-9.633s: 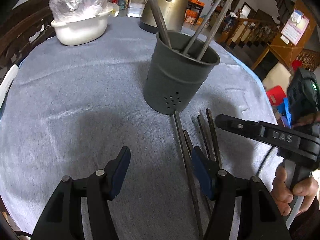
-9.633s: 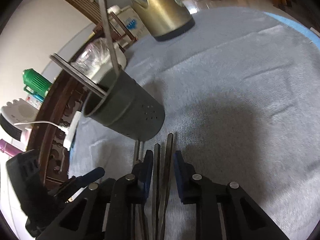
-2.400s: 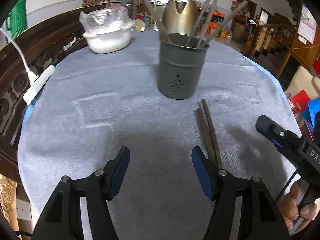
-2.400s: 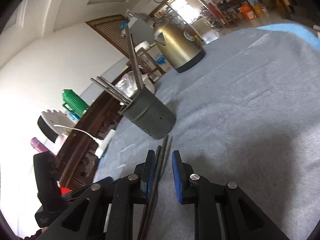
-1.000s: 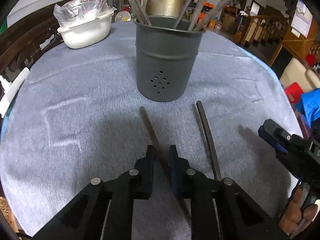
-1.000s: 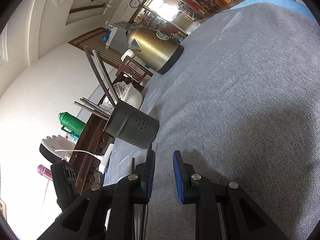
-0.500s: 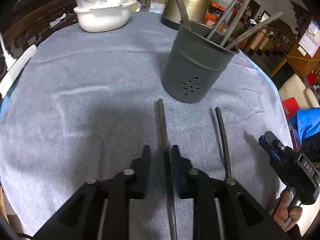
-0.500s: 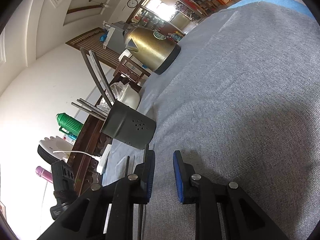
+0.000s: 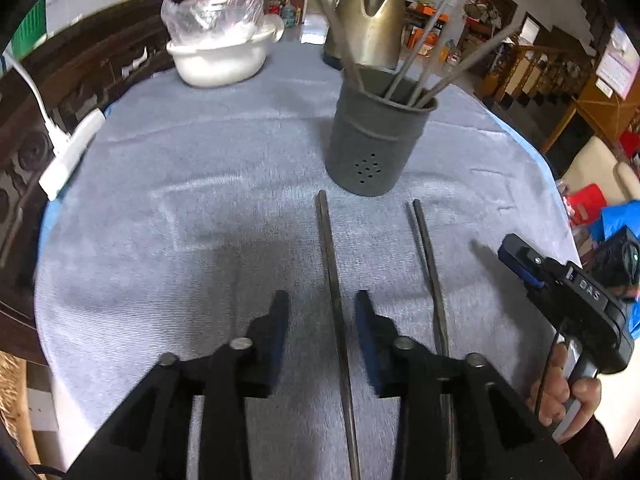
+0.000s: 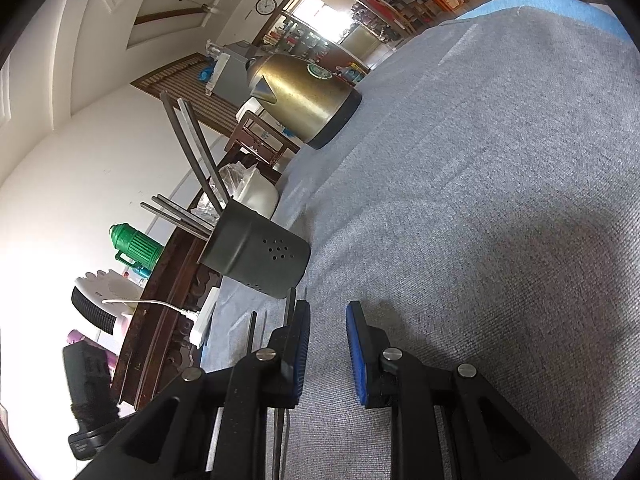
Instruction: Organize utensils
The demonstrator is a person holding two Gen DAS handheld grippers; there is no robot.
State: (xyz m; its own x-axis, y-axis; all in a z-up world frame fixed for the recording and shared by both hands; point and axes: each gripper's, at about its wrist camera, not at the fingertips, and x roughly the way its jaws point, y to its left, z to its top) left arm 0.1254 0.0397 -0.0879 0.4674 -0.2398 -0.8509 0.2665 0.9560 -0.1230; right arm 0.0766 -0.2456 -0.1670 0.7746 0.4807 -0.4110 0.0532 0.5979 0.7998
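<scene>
A dark grey perforated holder stands on the blue-grey cloth with several dark chopsticks leaning in it; it also shows in the right wrist view. Two loose chopsticks lie on the cloth in front of it. The left chopstick runs between the fingers of my left gripper, which is open around it without touching. The right chopstick lies beside it. My right gripper is open and empty, seen at the right of the left wrist view; the chopsticks lie to its left.
A brass kettle stands behind the holder. A white bowl with a plastic bag is at the back left. A white power strip lies on the dark wooden rail at the left. The table edge is close on the right.
My left gripper has opened from its hold on the left chopstick, which now lies on the cloth between the fingers. The view has pulled back a little. The right gripper has barely moved.
</scene>
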